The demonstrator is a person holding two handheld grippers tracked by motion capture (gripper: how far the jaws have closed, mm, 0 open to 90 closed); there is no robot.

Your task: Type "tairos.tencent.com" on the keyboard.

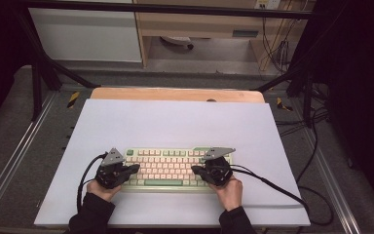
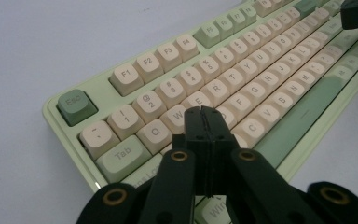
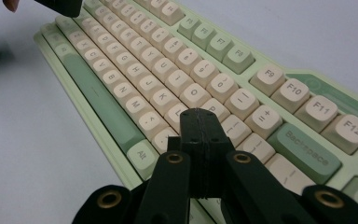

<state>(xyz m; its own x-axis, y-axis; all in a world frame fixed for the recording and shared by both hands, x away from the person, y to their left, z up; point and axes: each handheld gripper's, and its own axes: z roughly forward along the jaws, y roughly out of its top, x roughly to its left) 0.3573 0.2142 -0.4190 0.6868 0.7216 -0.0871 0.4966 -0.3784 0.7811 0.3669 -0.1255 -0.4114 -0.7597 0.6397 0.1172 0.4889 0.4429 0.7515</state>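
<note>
The pale-green mechanical keyboard with cream keycaps (image 1: 168,168) lies on the white table sheet (image 1: 175,122), directly beneath both grippers. Left gripper (image 2: 202,111): jaws fully closed, empty, tips over the left-hand letter keys near W. Right gripper (image 3: 198,113): jaws fully closed, empty, tips over the right-hand keys, the green Backspace key (image 3: 305,150) just to its right.

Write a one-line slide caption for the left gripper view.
Closed left tongs poised over the letter keys of a green-and-cream keyboard on a pale blue mat.
</note>
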